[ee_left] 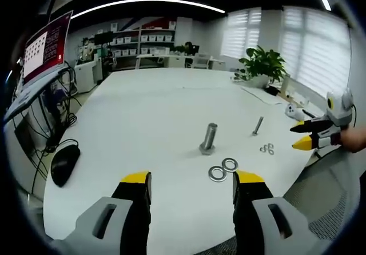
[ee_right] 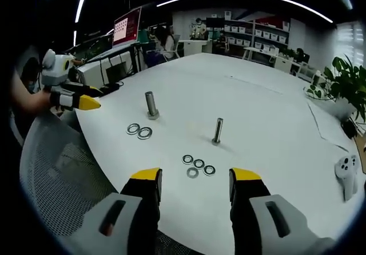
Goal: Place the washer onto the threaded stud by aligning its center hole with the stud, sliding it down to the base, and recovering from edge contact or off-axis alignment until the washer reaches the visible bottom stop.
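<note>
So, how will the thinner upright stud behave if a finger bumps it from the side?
The thinner stud stands tall on a small base, so it probably tips easily. It looks like metal, so likely stiff and heavy for its size. Once down, its round shaft may roll across the smooth white table.

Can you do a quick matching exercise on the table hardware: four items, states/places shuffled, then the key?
Items
1. thick stud
2. thin stud
3. pair of large washers
4. cluster of four small washers

States
A. flat on the table, in front of the thin stud, nearest the right gripper
B. upright, no washer on it, large washers beside its base
C. two rings lying side by side, just ahead of the left gripper
D. upright, slimmer, standing apart toward the plant side

Pairs: 1-B, 2-D, 3-C, 4-A
</note>
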`<control>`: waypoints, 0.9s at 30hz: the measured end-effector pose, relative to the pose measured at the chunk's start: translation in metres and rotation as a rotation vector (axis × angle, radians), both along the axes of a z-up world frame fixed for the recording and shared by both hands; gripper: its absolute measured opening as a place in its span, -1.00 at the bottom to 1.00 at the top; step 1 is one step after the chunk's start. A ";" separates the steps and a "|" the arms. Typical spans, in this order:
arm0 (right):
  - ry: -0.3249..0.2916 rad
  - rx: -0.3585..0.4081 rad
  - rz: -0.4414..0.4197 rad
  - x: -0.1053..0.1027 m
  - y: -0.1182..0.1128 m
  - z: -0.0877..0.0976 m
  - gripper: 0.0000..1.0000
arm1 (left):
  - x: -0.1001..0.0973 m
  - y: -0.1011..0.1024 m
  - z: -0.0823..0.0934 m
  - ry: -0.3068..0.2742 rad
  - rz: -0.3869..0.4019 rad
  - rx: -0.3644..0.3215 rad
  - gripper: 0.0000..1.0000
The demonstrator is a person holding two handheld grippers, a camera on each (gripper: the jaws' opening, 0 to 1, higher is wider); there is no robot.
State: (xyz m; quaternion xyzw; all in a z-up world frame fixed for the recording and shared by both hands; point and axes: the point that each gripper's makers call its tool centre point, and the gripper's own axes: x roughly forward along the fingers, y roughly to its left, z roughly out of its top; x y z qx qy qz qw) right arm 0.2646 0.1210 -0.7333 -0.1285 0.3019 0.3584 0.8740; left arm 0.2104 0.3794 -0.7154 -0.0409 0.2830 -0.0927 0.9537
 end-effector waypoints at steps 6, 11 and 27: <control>0.003 -0.010 -0.001 0.000 -0.001 -0.002 0.00 | 0.000 -0.003 -0.001 0.001 -0.017 -0.005 0.11; -0.009 0.000 -0.011 0.001 -0.002 0.001 0.00 | 0.000 -0.003 -0.001 0.000 -0.018 -0.013 0.10; -0.010 0.012 -0.007 0.001 -0.002 0.003 -0.01 | -0.001 -0.005 -0.004 0.019 -0.021 -0.012 0.09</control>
